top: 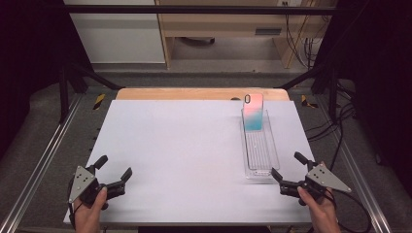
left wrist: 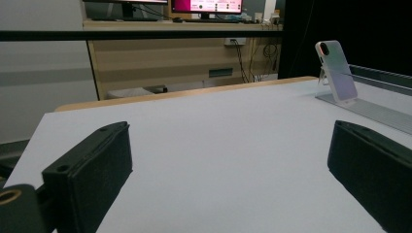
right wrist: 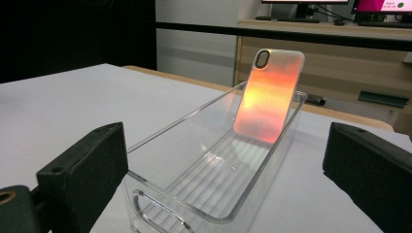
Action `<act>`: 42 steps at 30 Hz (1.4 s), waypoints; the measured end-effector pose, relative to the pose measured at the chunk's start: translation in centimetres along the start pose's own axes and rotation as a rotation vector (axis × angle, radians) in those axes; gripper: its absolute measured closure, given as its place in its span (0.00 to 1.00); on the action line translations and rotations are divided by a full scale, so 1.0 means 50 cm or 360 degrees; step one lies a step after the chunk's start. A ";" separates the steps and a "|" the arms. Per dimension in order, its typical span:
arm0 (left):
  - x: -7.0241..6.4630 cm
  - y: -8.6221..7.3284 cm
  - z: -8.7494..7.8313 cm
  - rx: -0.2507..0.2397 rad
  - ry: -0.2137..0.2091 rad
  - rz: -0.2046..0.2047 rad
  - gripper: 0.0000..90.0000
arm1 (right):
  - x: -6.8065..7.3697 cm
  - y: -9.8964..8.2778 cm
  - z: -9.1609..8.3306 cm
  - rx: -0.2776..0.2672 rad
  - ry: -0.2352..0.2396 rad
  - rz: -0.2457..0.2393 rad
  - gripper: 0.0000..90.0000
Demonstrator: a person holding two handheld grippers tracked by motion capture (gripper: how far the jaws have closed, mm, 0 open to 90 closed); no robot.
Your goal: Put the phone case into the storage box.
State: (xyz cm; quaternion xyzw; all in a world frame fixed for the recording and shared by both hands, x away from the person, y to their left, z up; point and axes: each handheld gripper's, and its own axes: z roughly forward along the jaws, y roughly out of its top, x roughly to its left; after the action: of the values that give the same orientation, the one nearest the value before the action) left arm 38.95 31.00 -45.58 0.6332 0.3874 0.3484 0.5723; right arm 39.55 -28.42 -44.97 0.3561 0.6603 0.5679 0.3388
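1. The left claw [top: 114, 171] sits low over the near left corner of the white worktop [top: 184, 145], held in the person's left hand [top: 90, 211]; its jaws stand wide apart with nothing between them, so it is released
2. In the left gripper view that same claw [left wrist: 228, 160] shows bare worktop between its two black jaws, and the phone case [left wrist: 336, 71] stands far off toward the upper right
3. The right claw [top: 286, 167] is near the right front edge of the worktop, held in the person's right hand [top: 323, 211]; its jaws are also spread and grasp nothing
4. A clear plastic tray [top: 272, 150] lies lengthwise on the right part of the worktop, its near end just beside the right claw but apart from it
5. The phone case [top: 253, 112] stands tilted inside the tray at its far end, leaning back against the far wall; it looks pink on the upper part and teal lower down in the high view
6. In the right gripper view the right claw [right wrist: 223, 170] frames the near end of the tray [right wrist: 160, 213], and the phone case [right wrist: 269, 99] glows orange, its camera cut-out at the upper left corner
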 end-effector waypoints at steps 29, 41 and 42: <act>-0.009 0.003 0.002 -0.0057 -0.0053 0.0006 0.02 | 0.021 0.003 0.049 -0.0128 0.0032 0.0011 0.04; -0.010 0.002 0.015 -0.0094 -0.0049 0.0098 0.02 | 0.011 -0.004 0.070 -0.0082 0.0051 -0.0034 0.04; -0.011 0.000 0.019 -0.0087 -0.0052 0.0104 0.02 | 0.010 -0.004 0.069 -0.0077 0.0056 -0.0041 0.04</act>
State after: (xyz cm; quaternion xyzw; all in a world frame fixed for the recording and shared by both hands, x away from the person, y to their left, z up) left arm 39.56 30.10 -45.67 0.6353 0.3475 0.3668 0.5840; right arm 42.22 -26.23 -45.64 0.3291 0.6568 0.5855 0.3429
